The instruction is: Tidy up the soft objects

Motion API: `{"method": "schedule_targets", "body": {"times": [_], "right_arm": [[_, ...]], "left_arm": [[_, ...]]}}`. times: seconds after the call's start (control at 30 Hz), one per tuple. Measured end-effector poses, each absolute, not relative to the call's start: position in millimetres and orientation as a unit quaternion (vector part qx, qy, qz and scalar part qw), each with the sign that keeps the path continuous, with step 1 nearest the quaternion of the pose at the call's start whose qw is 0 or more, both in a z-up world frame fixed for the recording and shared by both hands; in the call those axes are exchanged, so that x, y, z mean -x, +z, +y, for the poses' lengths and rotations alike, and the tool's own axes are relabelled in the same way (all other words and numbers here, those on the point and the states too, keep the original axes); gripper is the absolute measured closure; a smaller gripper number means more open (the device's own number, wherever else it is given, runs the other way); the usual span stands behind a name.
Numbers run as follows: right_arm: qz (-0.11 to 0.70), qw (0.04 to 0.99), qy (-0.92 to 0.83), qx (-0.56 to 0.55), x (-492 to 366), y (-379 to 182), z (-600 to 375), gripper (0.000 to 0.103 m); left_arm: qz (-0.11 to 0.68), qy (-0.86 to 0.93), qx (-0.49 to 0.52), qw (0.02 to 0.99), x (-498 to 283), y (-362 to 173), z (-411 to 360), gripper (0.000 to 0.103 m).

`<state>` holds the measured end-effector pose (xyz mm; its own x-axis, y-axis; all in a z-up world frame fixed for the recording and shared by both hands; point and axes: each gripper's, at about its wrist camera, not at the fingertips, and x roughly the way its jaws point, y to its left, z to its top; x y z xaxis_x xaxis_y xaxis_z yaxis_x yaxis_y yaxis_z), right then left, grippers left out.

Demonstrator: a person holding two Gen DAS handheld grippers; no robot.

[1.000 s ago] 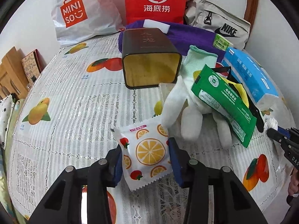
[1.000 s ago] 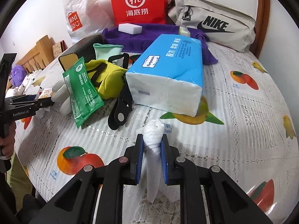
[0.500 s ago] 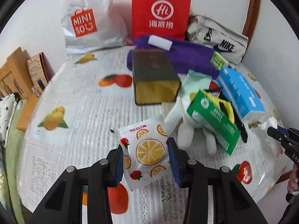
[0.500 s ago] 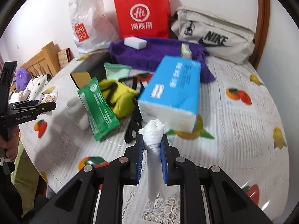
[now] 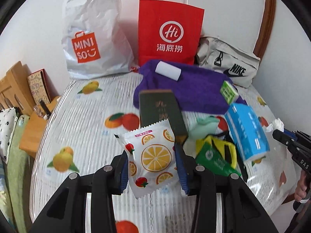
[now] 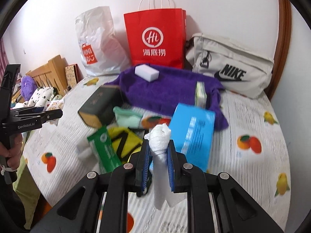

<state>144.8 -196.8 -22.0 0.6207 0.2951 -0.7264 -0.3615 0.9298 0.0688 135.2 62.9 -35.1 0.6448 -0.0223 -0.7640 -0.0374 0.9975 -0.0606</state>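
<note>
Though crinkly — glossy serrated-edged sachet (image 5: 149, 155)

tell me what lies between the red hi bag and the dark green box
The purple towel, with a white sponge block resting on it, fills the stretch between the red bag and dark green box; right wrist view.

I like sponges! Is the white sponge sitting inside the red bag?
No, the white sponge lies on the purple towel before the red bag.
</note>
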Motion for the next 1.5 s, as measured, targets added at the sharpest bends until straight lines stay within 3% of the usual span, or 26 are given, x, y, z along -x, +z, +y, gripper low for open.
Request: {"method": "schedule_targets", "body": {"times": [0.67,1.5], "right_arm": [[0.404,0.899,0.16,0.048,-271.3,-24.2,-187.4,0.086],[0.493,0.85,0.16,0.094,-374.2,-95.3,-168.6,0.086]], "left_arm": [[0.437,-0.012,0.041,0.898,-253.6,-34.0,72.8,0.063],[0.489,-0.052,0.029,0.87,-373.7,-72.4,45.6,0.063]]}}
